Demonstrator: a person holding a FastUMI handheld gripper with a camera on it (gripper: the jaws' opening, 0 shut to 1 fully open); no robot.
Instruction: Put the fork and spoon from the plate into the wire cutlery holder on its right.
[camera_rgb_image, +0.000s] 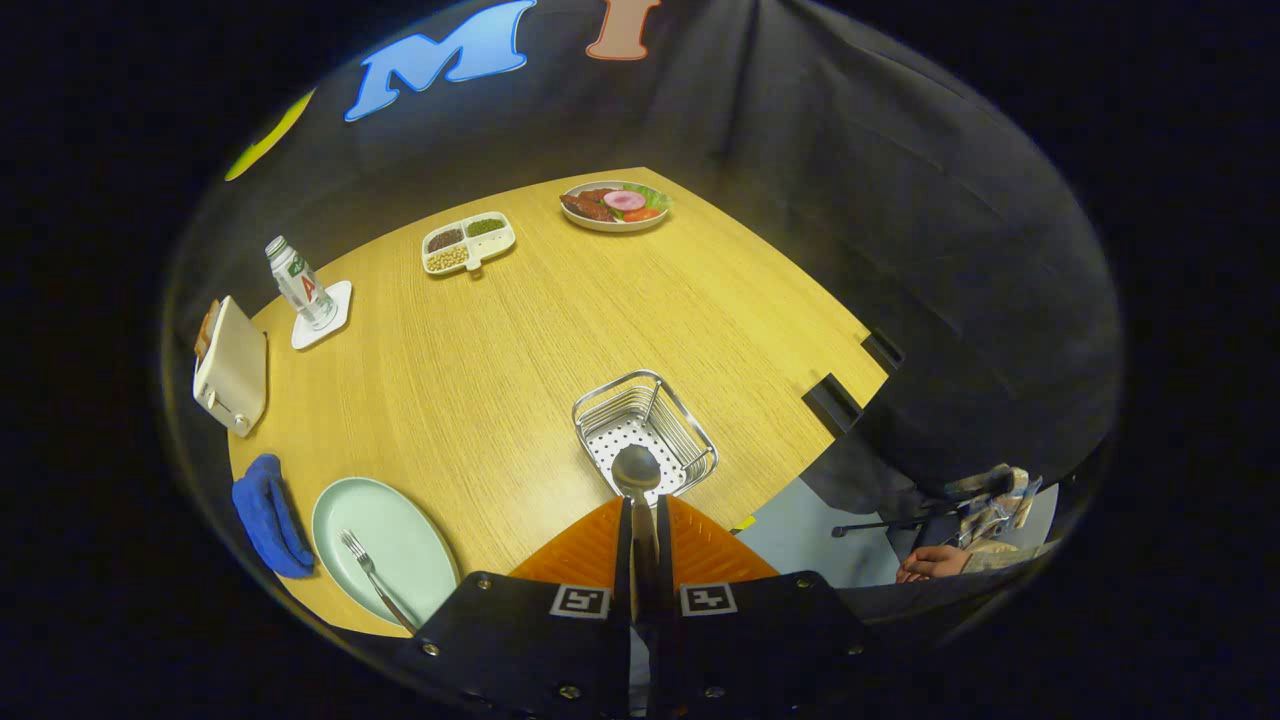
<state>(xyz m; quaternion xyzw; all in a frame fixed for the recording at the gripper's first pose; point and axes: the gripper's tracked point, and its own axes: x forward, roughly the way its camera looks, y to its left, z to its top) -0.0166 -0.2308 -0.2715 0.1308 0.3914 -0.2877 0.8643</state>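
My gripper (643, 545) is shut on the handle of a metal spoon (637, 470), whose bowl sticks out past the fingertips. The spoon's bowl hangs over the near side of the wire cutlery holder (690, 420), a square steel basket with a perforated white floor, standing on the wooden table. Well to the left of my fingers lies the pale green plate (400, 535) with the fork (370, 572) resting on it, tines pointing away from me.
A blue cloth (268, 515) lies beside the plate, with a white toaster (232, 368) beyond it. Farther off stand a water bottle on a coaster (300, 285), a divided snack tray (468, 242) and a plate of food (614, 205). The table's right edge (800, 440) is close to the holder.
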